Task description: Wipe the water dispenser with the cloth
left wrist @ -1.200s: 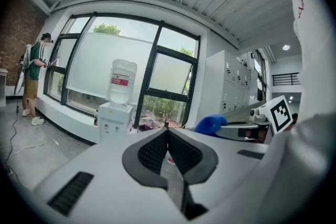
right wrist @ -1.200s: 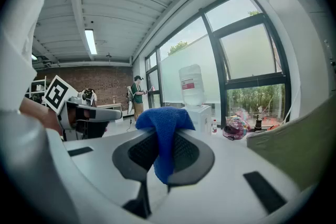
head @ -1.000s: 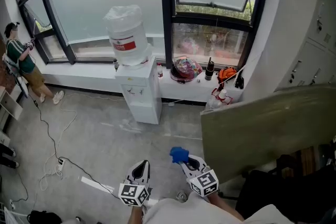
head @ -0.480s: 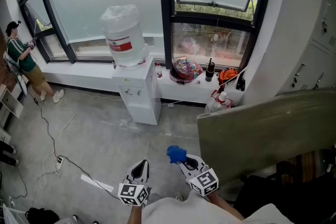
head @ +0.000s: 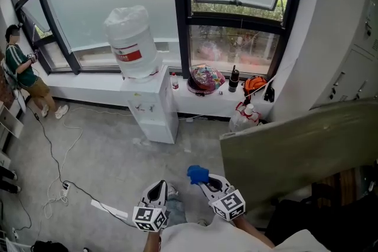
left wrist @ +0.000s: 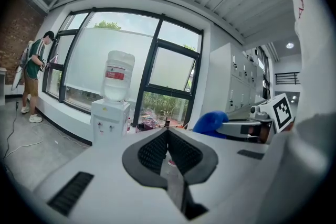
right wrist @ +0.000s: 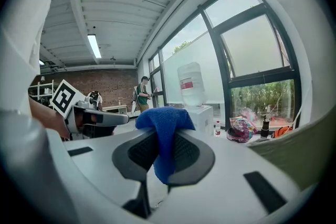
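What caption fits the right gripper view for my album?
Right gripper holds a blue cloth, with the water dispenser ahead by the window.

**Hidden, cropped, too small**

The cloth (right wrist: 163, 118)'s lower end vanishes between the right gripper (right wrist: 164, 152)'s jaws. The left gripper (left wrist: 168, 136)'s body hides the water dispenser (left wrist: 109, 120)'s base. In the head view, the olive board (head: 295, 144) at 3 o'clock is cut by the edge. The sill clutter (head: 207, 77) at 12 o'clock is too small to identify.

Blue cloth (head: 199, 173) clamped in right hand-held gripper (head: 205, 182), white bottle-topped water dispenser (head: 151, 109) upright, well apart
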Available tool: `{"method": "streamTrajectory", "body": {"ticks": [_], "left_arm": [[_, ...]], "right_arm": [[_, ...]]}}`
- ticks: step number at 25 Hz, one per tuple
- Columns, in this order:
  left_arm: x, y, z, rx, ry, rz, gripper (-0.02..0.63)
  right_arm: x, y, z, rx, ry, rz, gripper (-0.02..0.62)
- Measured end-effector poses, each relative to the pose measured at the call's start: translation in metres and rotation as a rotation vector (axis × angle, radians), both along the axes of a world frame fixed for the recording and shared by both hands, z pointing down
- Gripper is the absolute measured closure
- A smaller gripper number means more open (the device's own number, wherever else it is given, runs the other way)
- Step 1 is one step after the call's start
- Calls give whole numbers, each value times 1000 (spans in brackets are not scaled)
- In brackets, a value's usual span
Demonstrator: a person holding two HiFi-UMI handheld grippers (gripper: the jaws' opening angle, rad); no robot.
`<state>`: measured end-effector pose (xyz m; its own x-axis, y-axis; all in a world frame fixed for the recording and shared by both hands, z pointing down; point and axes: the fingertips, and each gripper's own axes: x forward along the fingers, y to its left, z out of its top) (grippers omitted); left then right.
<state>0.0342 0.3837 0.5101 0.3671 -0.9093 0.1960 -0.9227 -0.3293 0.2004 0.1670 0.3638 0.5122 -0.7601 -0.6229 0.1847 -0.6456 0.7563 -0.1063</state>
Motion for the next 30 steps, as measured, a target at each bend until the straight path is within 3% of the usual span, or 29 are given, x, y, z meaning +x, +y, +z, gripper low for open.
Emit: {"method": "streamTrajectory", "body": {"ticks": [8,24,30], "left_arm": [[-28,-72,9,4,8,15,594],[-156,-300,-9,-12,15,28,594],[-186,-378,-19,-1,13,54,594]], "right_arm": [[-30,-66,11,-8,8,14,541],[-163,-294,-10,-20,36,7,541],[-194,-374,-21,-18,37,27,541]]}}
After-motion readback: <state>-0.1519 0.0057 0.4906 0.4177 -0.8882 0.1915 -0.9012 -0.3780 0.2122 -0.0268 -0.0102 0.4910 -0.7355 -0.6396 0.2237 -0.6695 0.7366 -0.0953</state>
